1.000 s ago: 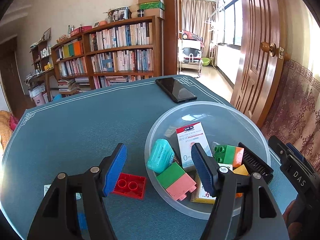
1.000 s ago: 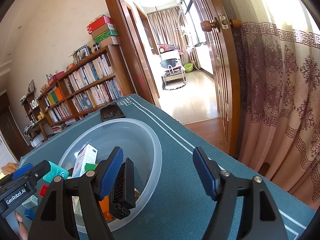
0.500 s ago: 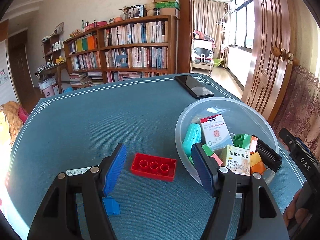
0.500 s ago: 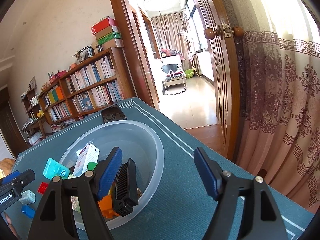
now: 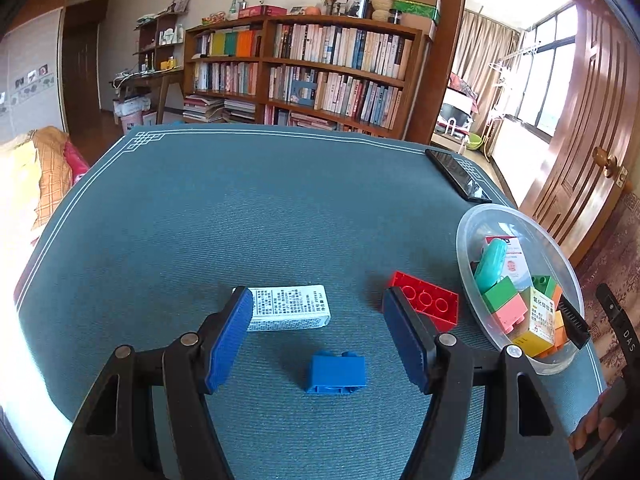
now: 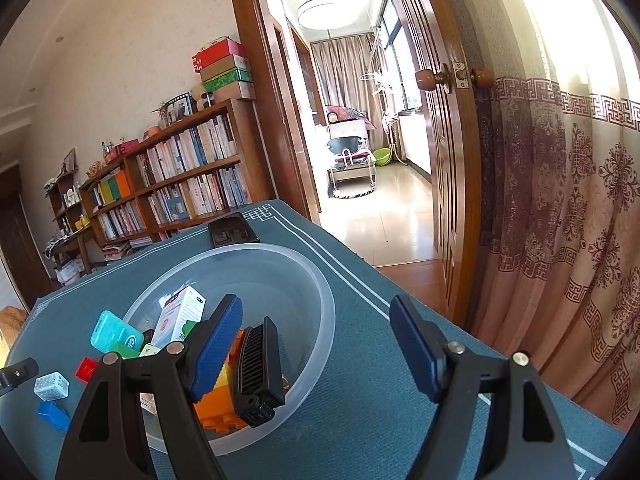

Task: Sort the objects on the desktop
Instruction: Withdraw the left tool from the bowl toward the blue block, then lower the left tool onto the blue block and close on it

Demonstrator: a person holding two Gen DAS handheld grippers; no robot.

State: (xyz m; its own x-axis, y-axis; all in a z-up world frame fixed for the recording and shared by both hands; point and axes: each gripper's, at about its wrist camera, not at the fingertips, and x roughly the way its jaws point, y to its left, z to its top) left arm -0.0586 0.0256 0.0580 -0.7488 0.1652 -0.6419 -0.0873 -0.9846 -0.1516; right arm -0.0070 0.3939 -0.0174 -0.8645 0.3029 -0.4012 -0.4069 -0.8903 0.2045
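So, quick status from my end of the rig. My left claw [image 5: 318,338] is spread wide with nothing pinched, hanging over the teal carpet-textured table mat [image 5: 248,216]. Sitting right in the gap between its blue-padded fingers [image 5: 228,338], a bit nearer to me than the tips, is a small blue plastic building block [image 5: 337,373], untouched by either pad. Just past the left fingertip lies a white rectangular carton covered in small black print [image 5: 289,307], lying flat; the pad overlaps one end of it in the view, and I can't tell if they touch. Beyond the right fingertip is a flat red studded brick [image 5: 428,300], right beside the clear round plastic bowl [image 5: 466,240] off to that claw's right. The bowl holds a mint-green oval case [image 5: 491,266], a green-and-pink block [image 5: 504,300], a yellow-and-white medicine box [image 5: 541,318], a white box with a baby picture [image 5: 512,258] and a black ribbed hair clip [image 5: 574,322]. Far ahead and right, a black phone [image 5: 458,176] lies near the table's corner.

My right claw [image 6: 316,344] is also empty and its jaws are opening, with only mat and bowl rim between them. Its left pad hangs over the bowl, and the black clip leans on the inside wall just by that pad. Off to its left, outside the bowl, I can see the red brick, white carton and blue block on the mat.
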